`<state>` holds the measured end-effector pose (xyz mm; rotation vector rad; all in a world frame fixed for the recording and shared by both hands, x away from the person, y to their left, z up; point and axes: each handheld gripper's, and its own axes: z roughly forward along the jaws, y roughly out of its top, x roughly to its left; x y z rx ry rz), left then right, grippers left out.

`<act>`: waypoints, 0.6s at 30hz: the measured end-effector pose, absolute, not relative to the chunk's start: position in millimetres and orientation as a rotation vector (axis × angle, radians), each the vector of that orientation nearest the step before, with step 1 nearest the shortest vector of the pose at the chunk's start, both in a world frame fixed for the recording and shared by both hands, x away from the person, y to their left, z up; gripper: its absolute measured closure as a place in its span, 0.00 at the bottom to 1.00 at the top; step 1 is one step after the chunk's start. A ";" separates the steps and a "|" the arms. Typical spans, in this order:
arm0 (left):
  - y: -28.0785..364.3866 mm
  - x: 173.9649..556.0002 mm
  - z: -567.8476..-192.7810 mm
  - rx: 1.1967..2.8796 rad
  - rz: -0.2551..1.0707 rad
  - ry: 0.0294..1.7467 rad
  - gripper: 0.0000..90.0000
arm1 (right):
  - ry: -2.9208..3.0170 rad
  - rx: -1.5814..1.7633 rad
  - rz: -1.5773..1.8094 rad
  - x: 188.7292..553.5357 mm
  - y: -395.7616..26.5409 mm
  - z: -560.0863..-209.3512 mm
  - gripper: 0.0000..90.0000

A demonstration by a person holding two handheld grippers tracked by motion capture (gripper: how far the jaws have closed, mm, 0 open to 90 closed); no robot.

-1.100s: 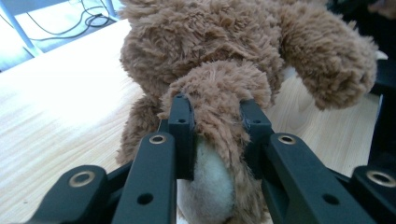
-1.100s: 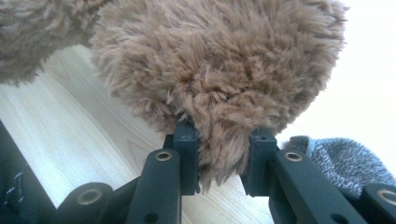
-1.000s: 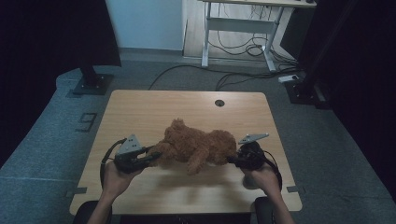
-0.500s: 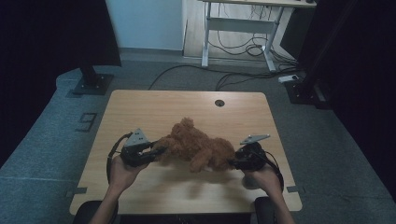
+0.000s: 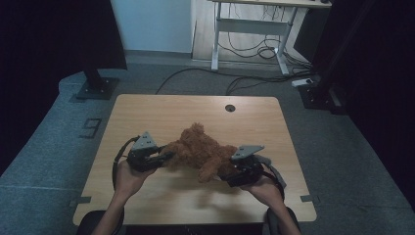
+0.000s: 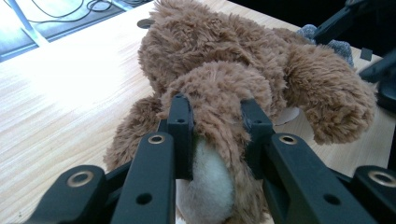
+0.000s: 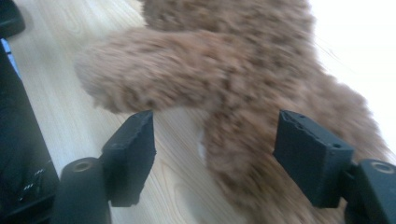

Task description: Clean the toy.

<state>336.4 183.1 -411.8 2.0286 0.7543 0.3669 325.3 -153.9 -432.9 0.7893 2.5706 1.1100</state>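
Thing in hand: brown teddy bear (image 5: 205, 154), lying on the wooden surface (image 5: 147, 112) between both grippers.
Left gripper (image 6: 215, 135): fingers clamped on a furry limb.
Right gripper (image 7: 212, 154): fingers apart, just been opening; a limb lies between them, unpressed.
Progress: one end released, the other not yet; judged mid-release.
Containers: none seen.

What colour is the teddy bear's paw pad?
White, on the brown teddy bear; paw pad shows best in the left gripper view.

left gripper (image 5: 164, 157) is clamped tight, wrist low; right gripper (image 5: 226, 174) jaws have just been opening, pads spread wide apart.
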 end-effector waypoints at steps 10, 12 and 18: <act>180.7 338.1 -410.5 2.030 0.356 0.744 0.79 | 2.507 0.672 1.003 328.4 -124.7 -436.2 0.26; 181.6 338.1 -411.2 2.030 0.349 0.744 0.78 | 2.482 0.672 1.040 330.6 -123.0 -431.7 0.27; 182.9 338.0 -413.2 2.028 0.342 0.742 0.78 | 2.396 0.714 1.113 340.4 -120.8 -420.1 0.36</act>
